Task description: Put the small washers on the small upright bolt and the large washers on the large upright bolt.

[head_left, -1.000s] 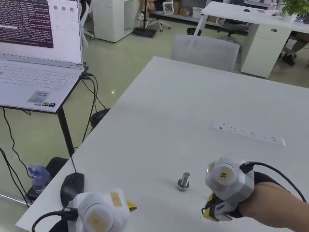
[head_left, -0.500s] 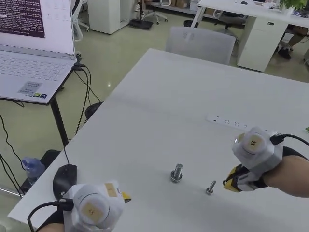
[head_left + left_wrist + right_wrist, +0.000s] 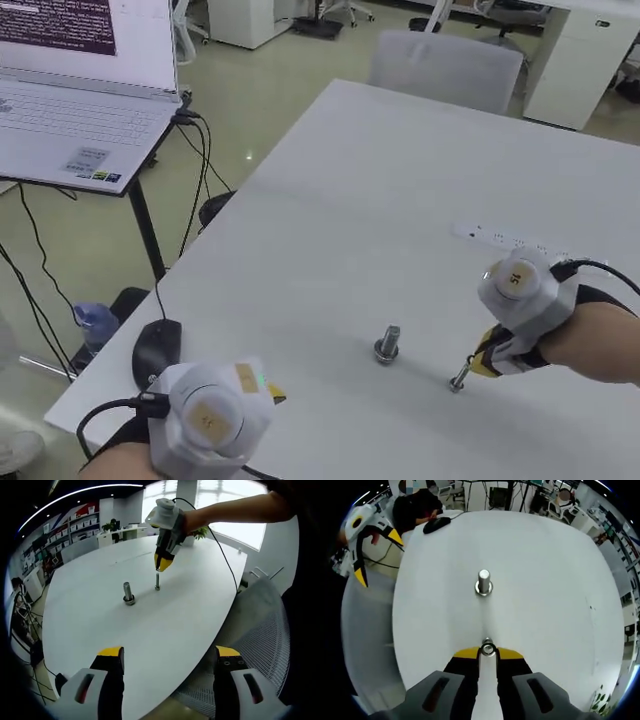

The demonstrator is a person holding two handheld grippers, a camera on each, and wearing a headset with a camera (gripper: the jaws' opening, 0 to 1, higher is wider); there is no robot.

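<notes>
Small upright bolt (image 3: pixel 458 381) is now being clenched by right gripper (image 3: pixel 488 652), earlier apart; probably being repositioned. Left gripper (image 3: pixel 168 652) being held agape.

The small bolt (image 3: pixel 488 648) stands upright, top pinched in the right claw (image 3: pixel 488 653); the large bolt (image 3: pixel 483 582) stands free just ahead.

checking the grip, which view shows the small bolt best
Left gripper view: the small bolt stands full length under the right gripper. Right gripper view shows its top between the jaws; head view shows it small beside the gripper.
</notes>
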